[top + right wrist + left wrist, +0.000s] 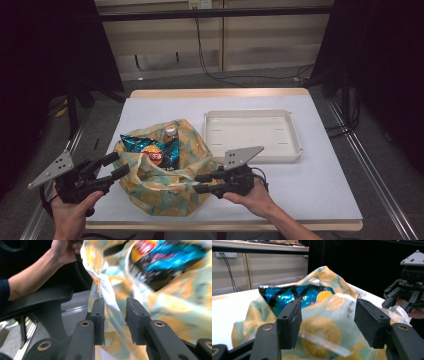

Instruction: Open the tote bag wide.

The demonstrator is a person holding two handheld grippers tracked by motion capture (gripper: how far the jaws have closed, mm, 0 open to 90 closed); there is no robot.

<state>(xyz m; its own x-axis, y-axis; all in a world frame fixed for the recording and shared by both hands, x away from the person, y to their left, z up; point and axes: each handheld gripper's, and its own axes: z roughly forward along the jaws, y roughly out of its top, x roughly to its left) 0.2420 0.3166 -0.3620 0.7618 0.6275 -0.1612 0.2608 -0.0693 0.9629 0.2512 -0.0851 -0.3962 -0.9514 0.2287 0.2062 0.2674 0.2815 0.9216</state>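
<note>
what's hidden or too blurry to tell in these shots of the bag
- Bottle: high view, its cap shows; the fruit-print bag hides the body.
- Snack packet: right gripper view, motion blur makes the print unreadable.
- Right gripper: blur hides whether its pads press the bag's handle.

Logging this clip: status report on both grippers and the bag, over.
Left gripper open, jaws astride the bag edge. Right gripper open, white handle strip loose between its jaws. Chip packet and bottle inside; tray clear alongside.
</note>
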